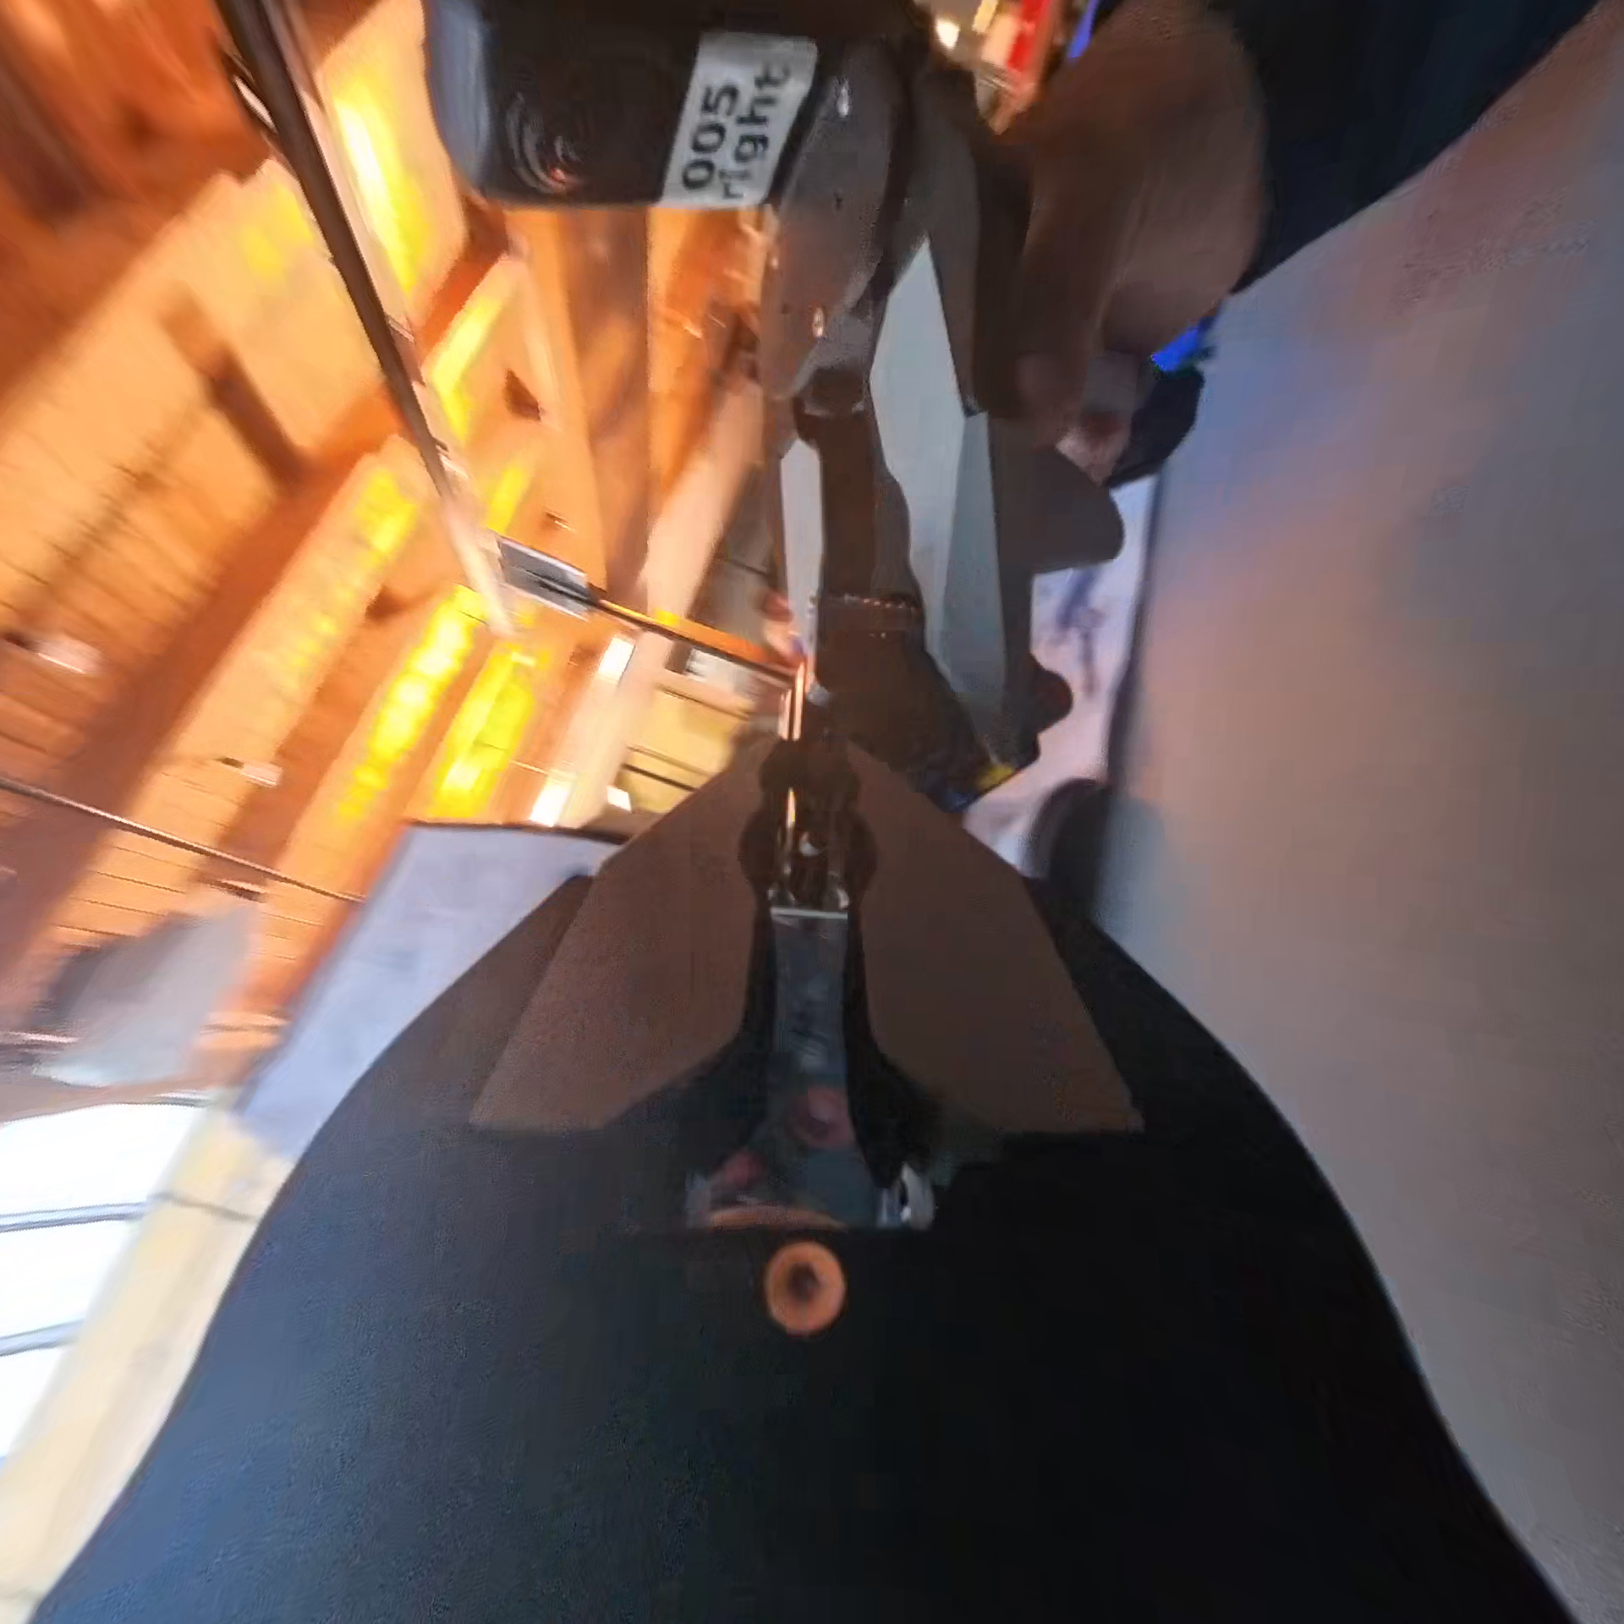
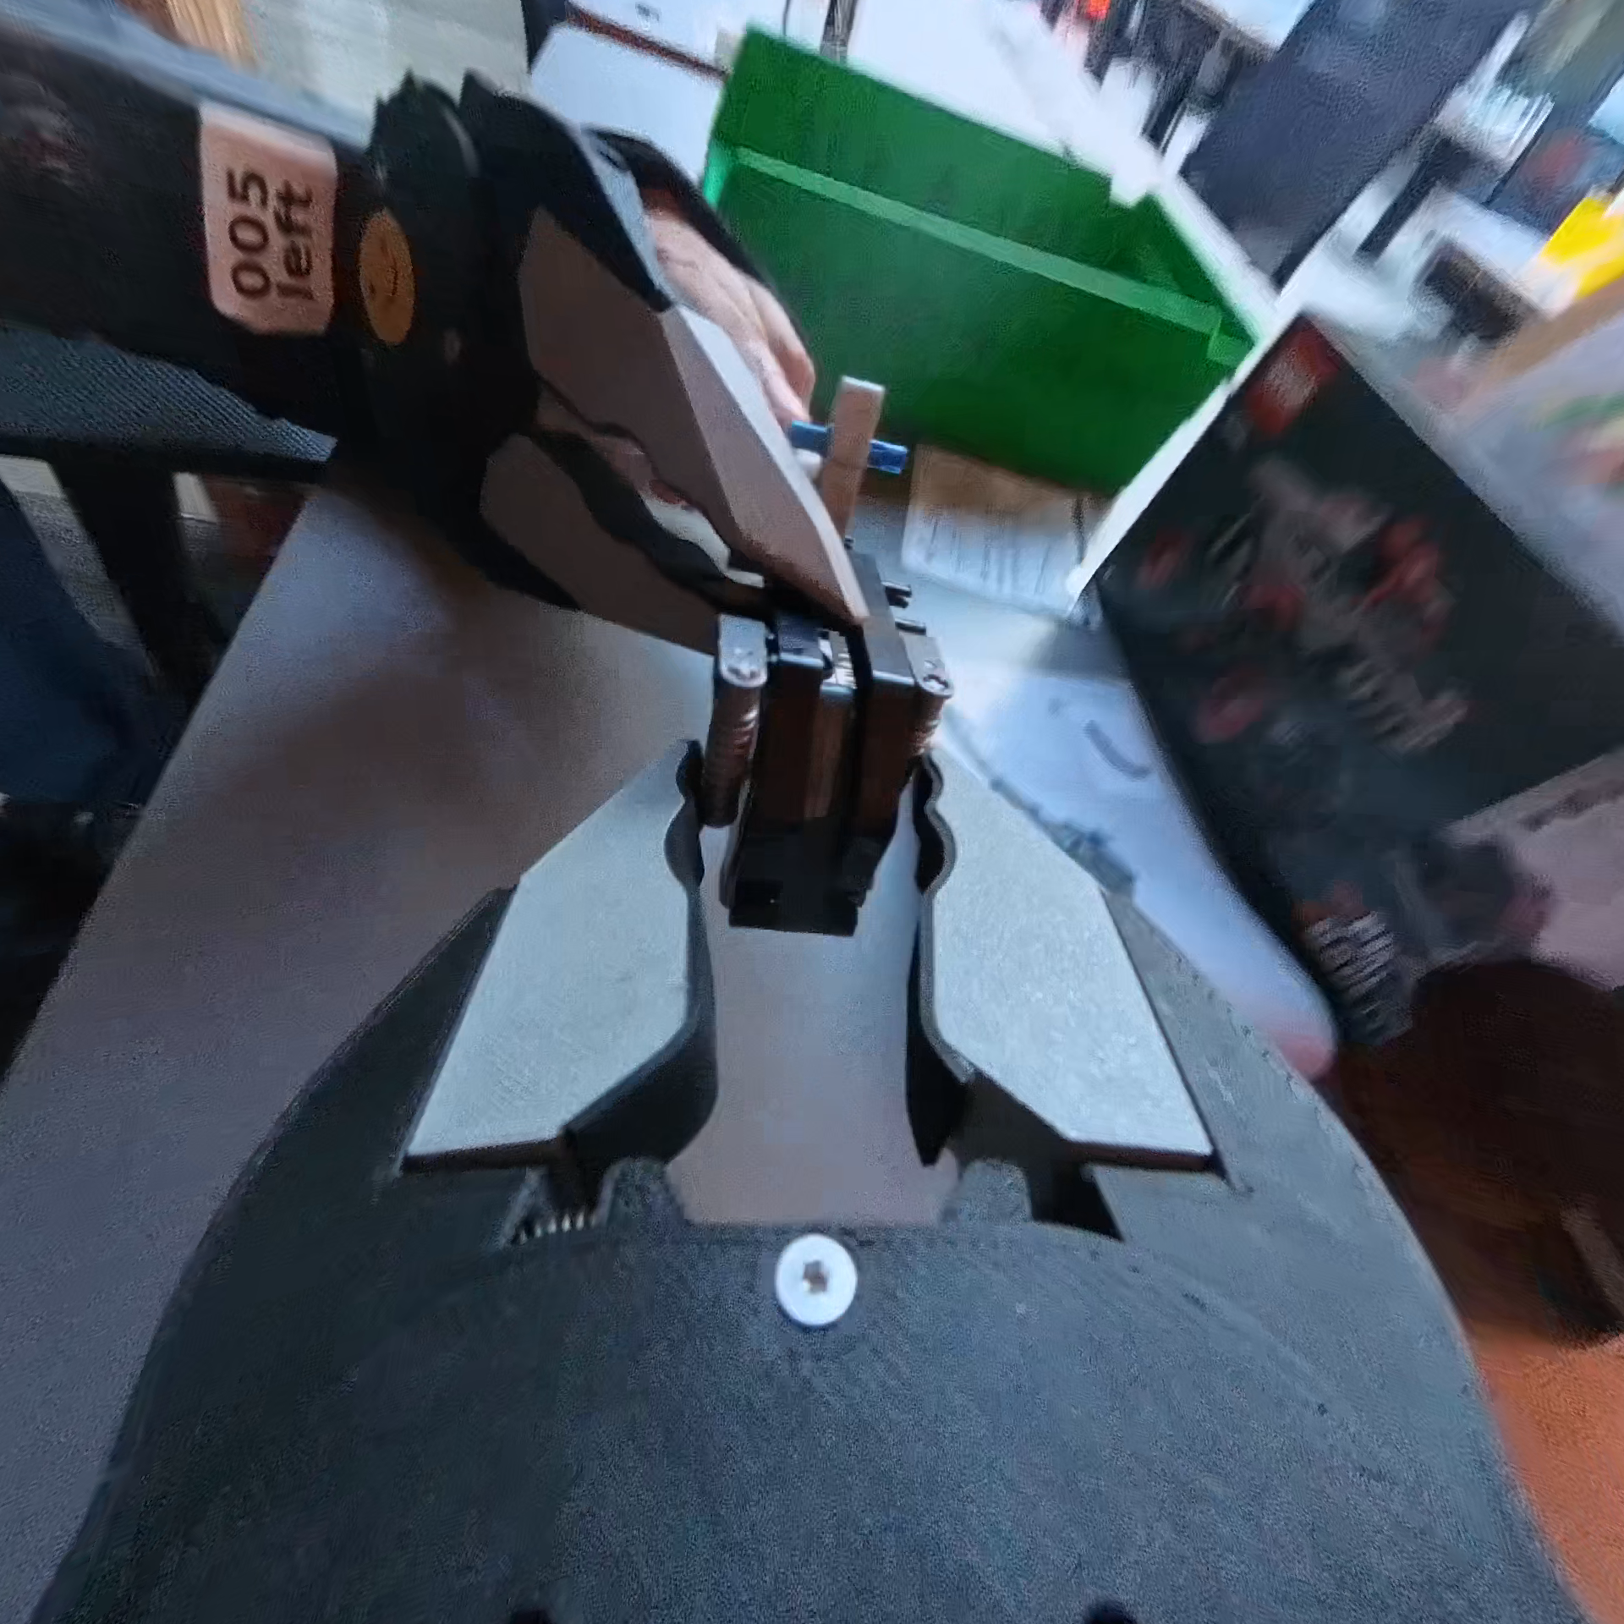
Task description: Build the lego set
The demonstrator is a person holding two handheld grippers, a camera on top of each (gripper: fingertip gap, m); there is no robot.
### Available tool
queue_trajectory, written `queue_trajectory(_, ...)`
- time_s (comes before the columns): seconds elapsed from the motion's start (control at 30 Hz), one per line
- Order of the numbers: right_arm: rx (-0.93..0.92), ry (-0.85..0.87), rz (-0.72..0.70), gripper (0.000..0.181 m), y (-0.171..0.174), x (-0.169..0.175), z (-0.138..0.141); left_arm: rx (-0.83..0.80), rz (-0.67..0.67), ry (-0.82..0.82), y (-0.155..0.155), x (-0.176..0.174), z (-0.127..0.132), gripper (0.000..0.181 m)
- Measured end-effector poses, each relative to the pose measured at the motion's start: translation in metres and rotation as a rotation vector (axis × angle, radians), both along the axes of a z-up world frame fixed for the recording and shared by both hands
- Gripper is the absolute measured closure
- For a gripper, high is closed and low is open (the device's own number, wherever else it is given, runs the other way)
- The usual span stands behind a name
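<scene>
A black Lego assembly point(image 2: 804, 791) with two coil springs at its sides is held between both grippers above the dark table point(image 2: 351, 703). My right gripper point(image 2: 808, 795) is shut on its lower part, fingertips against the springs. My left gripper point(image 2: 844, 606) comes in from the upper left and is shut on its upper end. A tan beam with a blue pin point(image 2: 857, 435) shows just behind the left gripper. In the left wrist view, my left gripper point(image 1: 804, 791) is clamped on a thin end of the assembly point(image 1: 866, 562), with the right gripper point(image 1: 888, 703) opposite.
A green bin point(image 2: 967, 264) stands at the back. A dark Lego box point(image 2: 1362, 659) stands upright at the right. A clear bag or sheet point(image 2: 1002, 545) lies behind the assembly. A person's hand point(image 1: 1142, 220) holds the right gripper. The backgrounds are blurred.
</scene>
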State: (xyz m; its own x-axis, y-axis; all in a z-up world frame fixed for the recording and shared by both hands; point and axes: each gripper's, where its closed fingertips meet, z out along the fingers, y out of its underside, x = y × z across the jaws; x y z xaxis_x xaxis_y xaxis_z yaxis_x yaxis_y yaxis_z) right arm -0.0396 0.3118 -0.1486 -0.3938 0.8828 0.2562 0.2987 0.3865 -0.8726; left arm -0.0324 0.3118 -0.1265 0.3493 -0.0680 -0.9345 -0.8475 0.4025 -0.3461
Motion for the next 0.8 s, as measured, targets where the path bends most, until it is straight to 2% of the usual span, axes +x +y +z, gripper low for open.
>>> queue_trajectory(0.03,-0.047,-0.062,-0.009,0.135,0.003,0.000,-0.010,-0.091,0.001,-0.040,0.006,-0.005,-0.009,0.176)
queue_trajectory(0.17,-0.148,-0.189,-0.014,0.134,0.009,-0.003,-0.039,-0.436,-0.034,-0.231,0.017,-0.012,-0.038,0.175)
queue_trajectory(0.3,-0.243,-0.267,0.020,0.132,0.004,0.000,-0.049,-0.631,-0.074,-0.375,0.016,-0.011,-0.047,0.174)
queue_trajectory(0.37,-0.289,-0.276,0.027,0.127,0.003,0.001,-0.049,-0.699,-0.068,-0.419,0.017,-0.013,-0.050,0.174)
queue_trajectory(0.43,-0.367,-0.308,-0.004,0.130,0.008,0.001,-0.050,-0.765,-0.016,-0.426,0.019,-0.020,-0.059,0.174)
queue_trajectory(0.53,-0.468,-0.287,-0.037,0.127,0.020,0.000,-0.042,-0.754,0.006,-0.449,0.023,-0.026,-0.058,0.174)
queue_trajectory(0.67,-0.427,-0.176,-0.030,0.124,0.025,-0.001,-0.025,-0.881,-0.030,-0.530,0.019,-0.022,-0.064,0.174)
queue_trajectory(0.8,-0.348,-0.176,-0.013,0.125,0.020,-0.002,-0.030,-0.972,-0.063,-0.607,0.016,-0.021,-0.065,0.174)
